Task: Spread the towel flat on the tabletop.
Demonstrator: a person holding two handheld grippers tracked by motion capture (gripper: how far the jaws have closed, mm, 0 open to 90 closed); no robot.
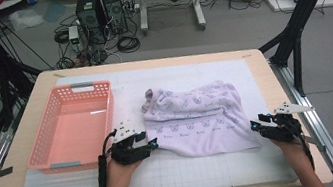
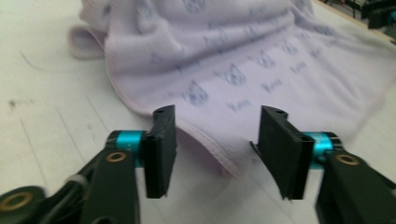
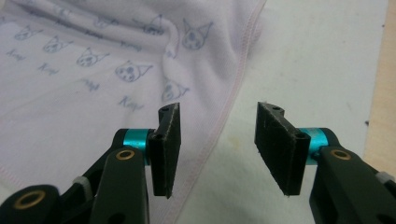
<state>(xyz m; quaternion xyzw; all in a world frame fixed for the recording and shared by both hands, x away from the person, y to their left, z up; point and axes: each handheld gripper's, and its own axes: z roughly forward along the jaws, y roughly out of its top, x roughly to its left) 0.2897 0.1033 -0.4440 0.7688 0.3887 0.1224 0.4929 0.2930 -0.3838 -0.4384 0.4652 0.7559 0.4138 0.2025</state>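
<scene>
A folded lilac garment [image 1: 199, 118] printed with small cat faces lies on the white mat, right of centre. My left gripper [image 1: 153, 143] sits at its near left corner, open. In the left gripper view the garment's [image 2: 233, 60] hem corner lies between the spread jaws of this gripper [image 2: 217, 140], and the pads do not press on it. My right gripper [image 1: 256, 125] is at the near right corner, also open. In the right gripper view the garment's [image 3: 93, 70] pink-stitched hem runs under one jaw of this gripper [image 3: 217, 140], with bare mat between the pads.
An empty pink plastic basket [image 1: 42, 133] stands at the left of the mat [image 1: 167, 174]. The wooden table edge [image 1: 275, 86] runs close to the right hand. Computers, cables and boxes sit on the floor beyond the table.
</scene>
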